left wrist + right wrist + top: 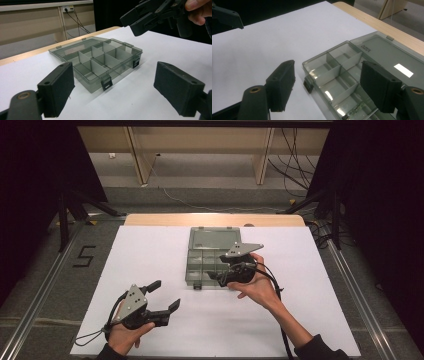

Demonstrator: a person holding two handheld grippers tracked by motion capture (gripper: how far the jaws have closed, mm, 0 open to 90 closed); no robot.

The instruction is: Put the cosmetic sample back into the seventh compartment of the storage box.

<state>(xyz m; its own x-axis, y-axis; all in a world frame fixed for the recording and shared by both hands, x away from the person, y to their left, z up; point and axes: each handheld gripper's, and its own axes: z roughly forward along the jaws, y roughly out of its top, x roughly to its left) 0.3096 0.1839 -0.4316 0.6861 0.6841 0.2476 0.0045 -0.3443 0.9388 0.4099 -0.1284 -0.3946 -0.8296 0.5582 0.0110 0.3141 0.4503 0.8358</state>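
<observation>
Your right gripper hung over the near edge of the clear compartment box, its jaws standing wide with nothing pinched between them. The box lay open at the table's centre, its lid folded flat toward twelve o'clock. Your left gripper rested near seven o'clock, well apart from the box, its jaws spread and empty too.

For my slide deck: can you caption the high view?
Right hand-held gripper open over the open compartment box; left hand-held gripper open on the white table.
</observation>
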